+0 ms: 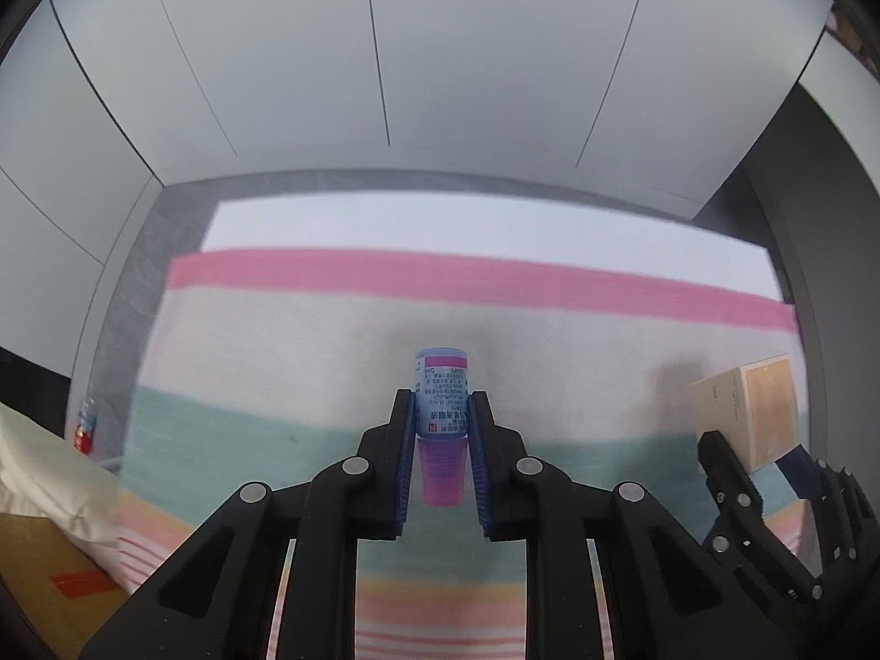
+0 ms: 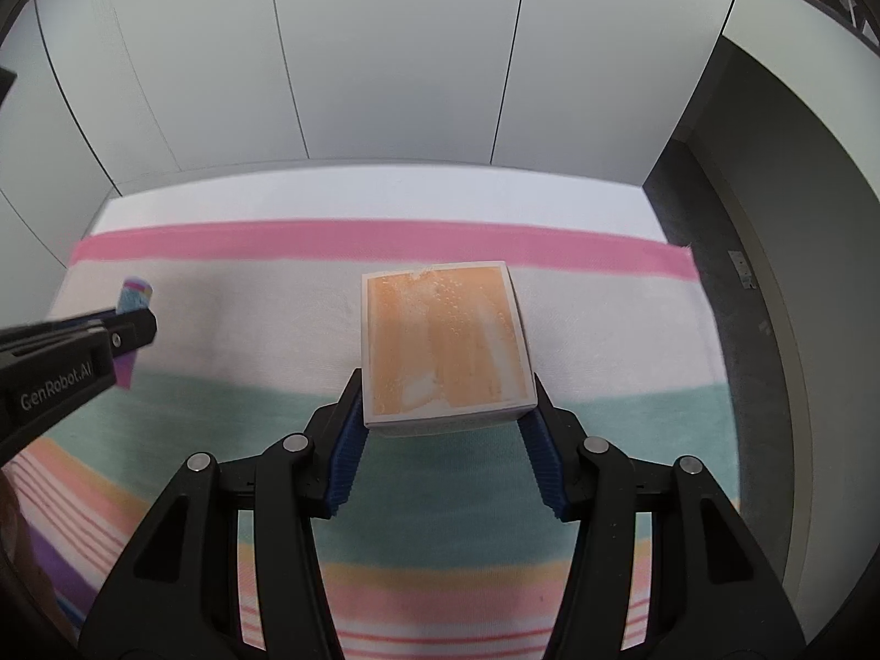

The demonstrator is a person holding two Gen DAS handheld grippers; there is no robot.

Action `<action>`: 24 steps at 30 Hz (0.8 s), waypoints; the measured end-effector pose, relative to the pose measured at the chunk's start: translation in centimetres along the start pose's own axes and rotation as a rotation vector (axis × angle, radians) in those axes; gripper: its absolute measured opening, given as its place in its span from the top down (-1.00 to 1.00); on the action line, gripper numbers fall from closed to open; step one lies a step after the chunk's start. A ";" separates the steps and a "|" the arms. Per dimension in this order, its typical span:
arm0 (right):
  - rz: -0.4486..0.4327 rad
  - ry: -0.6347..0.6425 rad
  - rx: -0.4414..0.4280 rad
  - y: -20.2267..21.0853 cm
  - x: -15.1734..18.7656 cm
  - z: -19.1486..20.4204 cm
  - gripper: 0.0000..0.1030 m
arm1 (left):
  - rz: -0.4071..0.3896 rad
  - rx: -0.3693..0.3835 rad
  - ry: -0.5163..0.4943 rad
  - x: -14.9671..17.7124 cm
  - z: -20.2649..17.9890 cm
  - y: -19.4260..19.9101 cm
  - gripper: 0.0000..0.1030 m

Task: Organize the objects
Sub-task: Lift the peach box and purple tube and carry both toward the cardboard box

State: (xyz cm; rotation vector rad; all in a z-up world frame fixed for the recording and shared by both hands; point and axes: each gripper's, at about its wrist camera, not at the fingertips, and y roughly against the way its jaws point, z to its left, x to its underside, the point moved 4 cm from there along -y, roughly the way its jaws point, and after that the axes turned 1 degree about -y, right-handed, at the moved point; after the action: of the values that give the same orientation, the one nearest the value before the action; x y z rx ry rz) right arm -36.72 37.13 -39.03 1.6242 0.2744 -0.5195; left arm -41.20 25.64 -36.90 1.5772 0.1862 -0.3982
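Observation:
My left gripper [image 1: 441, 404] is shut on a small bottle [image 1: 441, 393] with a blue printed label and a purple-pink cap [image 1: 440, 476] that points back at the camera. It hangs above the striped cloth [image 1: 330, 341]. My right gripper [image 2: 446, 385] is shut on a white box with an orange top [image 2: 443, 338], held by its near end above the cloth [image 2: 247, 330]. The box also shows at the right of the left wrist view [image 1: 753, 407]. The left gripper with the bottle [image 2: 133, 297] shows at the left of the right wrist view.
The striped cloth covers a table that stands against white wall panels [image 1: 385, 55]. A cardboard box [image 1: 49, 583] and a cream cushion [image 1: 49, 489] lie at the lower left. A dark grey floor strip [image 2: 731, 330] runs along the table's right side.

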 end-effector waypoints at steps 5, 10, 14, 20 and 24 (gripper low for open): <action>-0.036 0.021 0.012 4.2 -0.3 0.2 -0.06 | -0.037 0.003 0.011 -0.6 0.9 4.7 0.63; -0.088 0.004 0.003 10.2 -2.7 -1.0 -0.06 | -0.051 -0.001 0.041 -2.2 1.2 11.6 0.63; -0.136 -0.010 0.004 15.4 -5.6 -2.3 -0.06 | -0.089 -0.043 0.037 -2.9 1.4 17.5 0.63; -0.192 -0.044 -0.052 25.0 -6.8 -2.7 -0.06 | -0.177 -0.036 0.056 -2.3 3.1 26.4 0.63; -0.238 -0.029 -0.053 30.1 -7.5 -2.9 -0.06 | -0.221 0.007 0.038 -1.1 4.2 30.8 0.63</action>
State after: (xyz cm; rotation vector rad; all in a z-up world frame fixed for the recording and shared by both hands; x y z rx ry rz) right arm -28.56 37.14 -8.94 1.5404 0.4595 -0.7102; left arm -31.70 20.03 -7.79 1.5770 0.3909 -0.5410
